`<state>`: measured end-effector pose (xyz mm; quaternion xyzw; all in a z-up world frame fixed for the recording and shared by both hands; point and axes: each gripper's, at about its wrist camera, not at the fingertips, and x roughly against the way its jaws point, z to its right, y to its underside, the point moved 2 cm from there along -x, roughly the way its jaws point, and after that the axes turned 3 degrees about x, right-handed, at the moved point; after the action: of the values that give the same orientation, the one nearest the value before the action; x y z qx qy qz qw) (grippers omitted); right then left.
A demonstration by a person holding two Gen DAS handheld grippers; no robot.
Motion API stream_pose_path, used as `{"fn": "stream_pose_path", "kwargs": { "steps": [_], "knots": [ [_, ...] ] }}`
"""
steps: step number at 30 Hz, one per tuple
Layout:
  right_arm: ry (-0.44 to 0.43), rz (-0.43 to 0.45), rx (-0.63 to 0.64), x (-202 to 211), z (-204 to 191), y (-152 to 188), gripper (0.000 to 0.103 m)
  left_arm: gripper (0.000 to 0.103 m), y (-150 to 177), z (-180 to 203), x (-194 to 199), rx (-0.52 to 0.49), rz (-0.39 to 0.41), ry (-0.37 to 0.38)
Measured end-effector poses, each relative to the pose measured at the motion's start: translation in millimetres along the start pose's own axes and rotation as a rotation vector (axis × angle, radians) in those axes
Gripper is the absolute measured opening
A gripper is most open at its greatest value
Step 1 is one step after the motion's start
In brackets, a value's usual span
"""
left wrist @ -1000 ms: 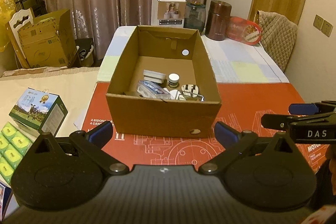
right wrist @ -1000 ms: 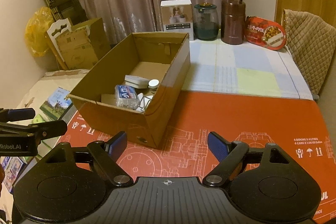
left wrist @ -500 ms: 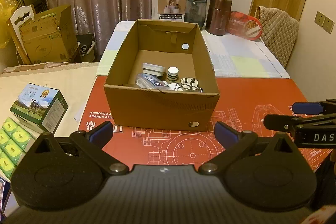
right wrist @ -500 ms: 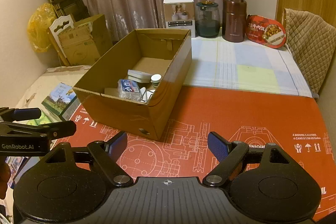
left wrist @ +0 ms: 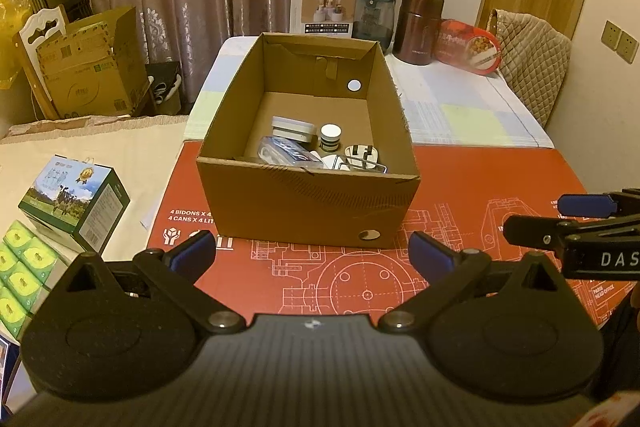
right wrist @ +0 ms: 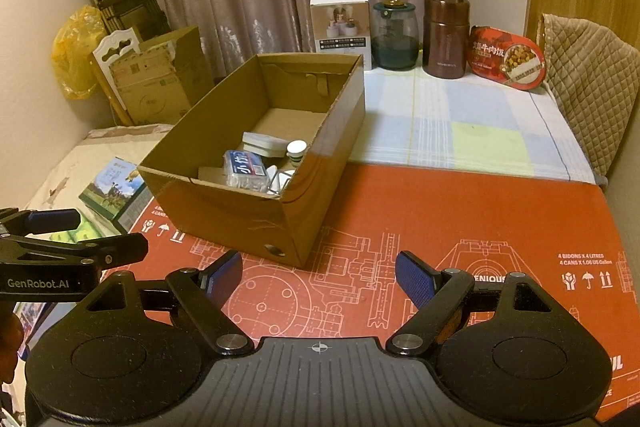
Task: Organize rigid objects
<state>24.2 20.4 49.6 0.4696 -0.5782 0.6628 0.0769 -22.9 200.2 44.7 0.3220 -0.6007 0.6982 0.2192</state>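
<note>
An open cardboard box (left wrist: 308, 203) (right wrist: 240, 215) stands on a red printed sheet (left wrist: 460, 179). At its near end lie a flat white case (left wrist: 292, 127), a small white-capped bottle (left wrist: 330, 137), a clear packet with a blue label (right wrist: 246, 167) and a white plug (left wrist: 362, 153). My left gripper (left wrist: 312, 251) hangs open just in front of the box, with nothing between its blue pads. My right gripper (right wrist: 320, 277) is open and empty too, in front of the box's right corner. In each view the other gripper shows at the side edge.
At the back of the table stand a white product box (left wrist: 323, 7), a dark glass jar (left wrist: 374, 19), a brown canister (left wrist: 422, 25) and a red food tub (left wrist: 472, 45). A quilted chair (left wrist: 532, 67) is on the right. A milk carton (left wrist: 76, 199) and green packs (left wrist: 20, 267) lie left.
The box sits slightly higher in both views than a second ago. Both grippers stay open and nothing was picked up or let go.
</note>
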Motion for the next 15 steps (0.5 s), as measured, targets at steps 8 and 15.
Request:
{"fn": "stream_pose_path", "kwargs": {
  "steps": [8, 15],
  "knots": [
    [-0.005, -0.004, -0.002, -1.2, 0.0, -0.6, 0.081, 0.101, 2.0, -0.7, -2.0, 0.002, -0.003, 0.001],
    [-0.007, -0.004, -0.007, -1.3, -0.7, -0.7, 0.081, 0.101, 2.3, -0.6, -2.4, 0.003, -0.002, 0.002]
  ]
}}
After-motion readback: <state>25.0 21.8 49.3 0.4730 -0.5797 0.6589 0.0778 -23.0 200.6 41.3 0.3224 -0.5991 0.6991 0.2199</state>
